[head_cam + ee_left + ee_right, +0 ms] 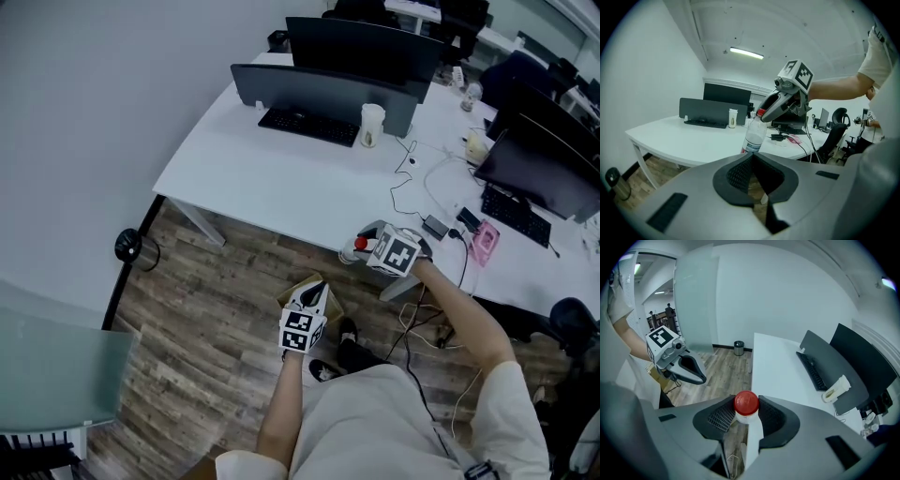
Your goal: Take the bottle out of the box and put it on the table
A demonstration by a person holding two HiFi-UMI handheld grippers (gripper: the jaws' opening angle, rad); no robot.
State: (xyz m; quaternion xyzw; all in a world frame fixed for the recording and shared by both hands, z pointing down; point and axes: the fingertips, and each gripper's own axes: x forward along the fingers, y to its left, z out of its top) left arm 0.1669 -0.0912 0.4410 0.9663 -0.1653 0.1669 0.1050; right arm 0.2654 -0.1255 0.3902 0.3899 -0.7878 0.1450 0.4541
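arm outstretched: right gripper (746, 405), tilted down, clamps bottle (753, 136) at table (281, 178) edge; left gripper (751, 158) closed, empty.

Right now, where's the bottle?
The bottle is held at its red-capped neck in the right gripper, right of centre in the head view, by the near edge of the white table.

Right gripper (370, 242) holds bottle (360, 245) at table (281, 178) edge.
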